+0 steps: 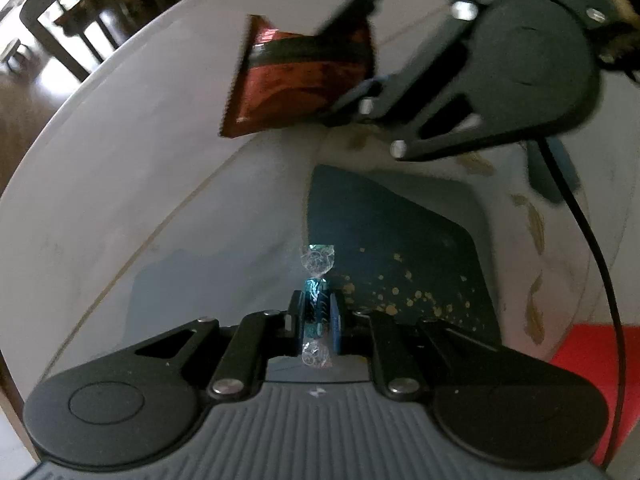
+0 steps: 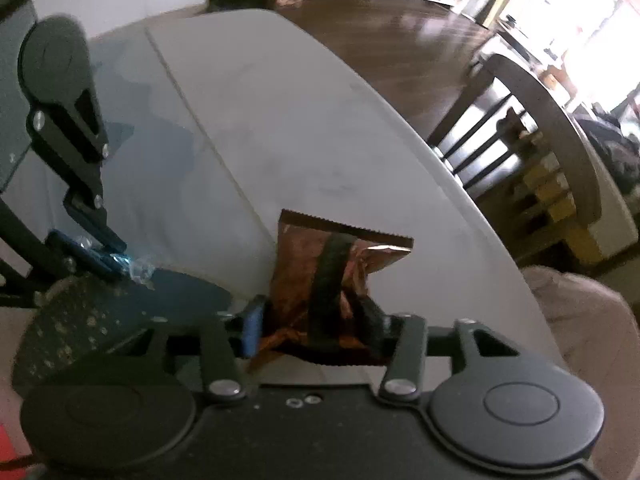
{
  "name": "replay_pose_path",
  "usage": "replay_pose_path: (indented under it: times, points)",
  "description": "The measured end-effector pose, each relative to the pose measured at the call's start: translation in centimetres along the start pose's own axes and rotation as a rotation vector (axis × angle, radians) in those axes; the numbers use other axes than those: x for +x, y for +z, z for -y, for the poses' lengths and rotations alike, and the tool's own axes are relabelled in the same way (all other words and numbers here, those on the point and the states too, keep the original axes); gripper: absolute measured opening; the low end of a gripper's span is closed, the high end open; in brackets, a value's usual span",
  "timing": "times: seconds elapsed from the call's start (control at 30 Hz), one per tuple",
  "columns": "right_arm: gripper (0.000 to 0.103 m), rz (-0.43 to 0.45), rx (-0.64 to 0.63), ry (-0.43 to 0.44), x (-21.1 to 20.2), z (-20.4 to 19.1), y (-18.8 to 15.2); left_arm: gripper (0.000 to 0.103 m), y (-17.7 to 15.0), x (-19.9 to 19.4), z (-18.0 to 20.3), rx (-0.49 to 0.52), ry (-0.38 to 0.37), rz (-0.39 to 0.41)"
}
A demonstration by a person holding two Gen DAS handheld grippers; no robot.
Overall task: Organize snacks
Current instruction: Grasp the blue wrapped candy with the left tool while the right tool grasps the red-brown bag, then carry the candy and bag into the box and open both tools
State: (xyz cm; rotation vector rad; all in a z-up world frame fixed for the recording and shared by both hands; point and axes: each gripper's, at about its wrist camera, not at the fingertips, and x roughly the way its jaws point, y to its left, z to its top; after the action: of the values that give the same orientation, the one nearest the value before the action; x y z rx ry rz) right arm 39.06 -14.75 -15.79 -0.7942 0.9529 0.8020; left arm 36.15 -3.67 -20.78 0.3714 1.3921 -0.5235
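While both snacks hang above the dark gold-speckled tray, the left claw pinches a teal twist-wrapped candy and the right claw clamps a red foil packet, probably for sorting onto it.

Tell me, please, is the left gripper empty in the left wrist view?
No, the left gripper is shut on a small teal-wrapped candy, whose twisted wrapper ends stick out above and below the fingers.
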Motion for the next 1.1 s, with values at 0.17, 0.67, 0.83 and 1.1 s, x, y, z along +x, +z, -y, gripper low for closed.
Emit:
replay_pose_path:
  times: [0.17, 0.67, 0.83, 1.1]
  points:
    - [0.042, 0.024, 0.167, 0.018, -1.2, 0.8, -0.9, 0.012, -0.9, -0.7, -1.3, -0.108, 0.023, 0.017]
    - [0.041, 0.082, 0.547, -0.031, -9.0, 1.2, -3.5, 0.012, -2.3, -6.6, -2.5, -0.303, 0.098, 0.143]
    - [0.041, 0.1, 0.585, -0.047, -12.6, 0.2, -3.7, 0.012, -2.4, -10.0, -2.1, -0.333, 0.128, 0.187]
    - [0.041, 0.13, 0.653, -0.035, -16.9, -1.9, -3.7, 0.012, -5.0, -14.7, -0.2, -0.388, 0.153, 0.229]
